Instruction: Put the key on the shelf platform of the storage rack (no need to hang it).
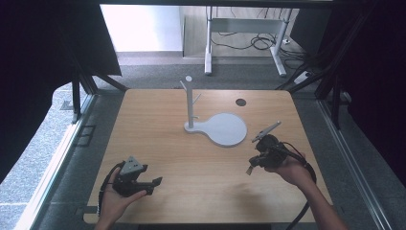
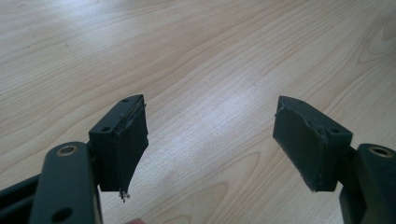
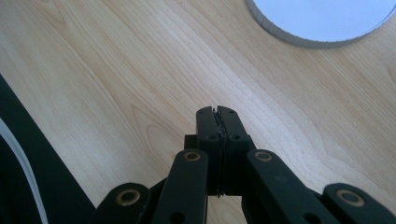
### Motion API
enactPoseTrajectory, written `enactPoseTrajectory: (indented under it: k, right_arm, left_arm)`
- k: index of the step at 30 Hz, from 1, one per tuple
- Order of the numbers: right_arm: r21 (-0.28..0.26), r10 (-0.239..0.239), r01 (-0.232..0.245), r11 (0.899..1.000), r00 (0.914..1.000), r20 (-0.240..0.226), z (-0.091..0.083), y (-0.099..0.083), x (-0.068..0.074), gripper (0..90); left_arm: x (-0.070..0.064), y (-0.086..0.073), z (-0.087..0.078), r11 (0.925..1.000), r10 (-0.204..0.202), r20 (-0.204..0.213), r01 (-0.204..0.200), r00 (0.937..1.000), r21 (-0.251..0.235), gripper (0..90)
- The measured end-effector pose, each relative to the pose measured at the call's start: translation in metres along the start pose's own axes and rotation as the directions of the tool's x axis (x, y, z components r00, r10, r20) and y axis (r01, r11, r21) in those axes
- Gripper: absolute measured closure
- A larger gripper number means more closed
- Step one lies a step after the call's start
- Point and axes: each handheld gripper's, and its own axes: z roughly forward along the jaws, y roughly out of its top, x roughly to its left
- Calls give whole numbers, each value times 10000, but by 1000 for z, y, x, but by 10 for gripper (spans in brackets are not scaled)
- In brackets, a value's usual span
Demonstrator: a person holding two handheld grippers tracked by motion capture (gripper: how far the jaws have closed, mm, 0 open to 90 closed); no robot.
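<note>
A white stand with a round base [image 1: 226, 129] and an upright post [image 1: 190, 103] carrying short pegs sits at the middle of the wooden table [image 1: 158, 124]. A hand holds my left gripper [image 1: 153, 184] near the front left edge. Its jaws are open and point right, with only bare wood between them in the left gripper view [image 2: 211, 106]. Another hand holds my right gripper [image 1: 253, 162] at the front right, just short of the round base. Its jaws are shut with nothing between them [image 3: 217, 113], and the rim of the round base [image 3: 322, 21] lies ahead.
A small dark round spot [image 1: 241, 101] marks the table behind the stand. Black frame posts stand at both sides, and a desk with cables stands on the floor beyond the far edge. Bare wood lies between the two grippers.
</note>
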Motion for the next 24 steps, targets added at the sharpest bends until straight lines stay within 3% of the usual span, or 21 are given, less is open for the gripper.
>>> enactPoseTrajectory:
  k: [24]
  right_arm:
    - [-23,-19,19,10000,9998,177,-2,45,-13,890]
  left_arm:
    - [1,0,0,10000,-39,-6,39,10000,-31,264]
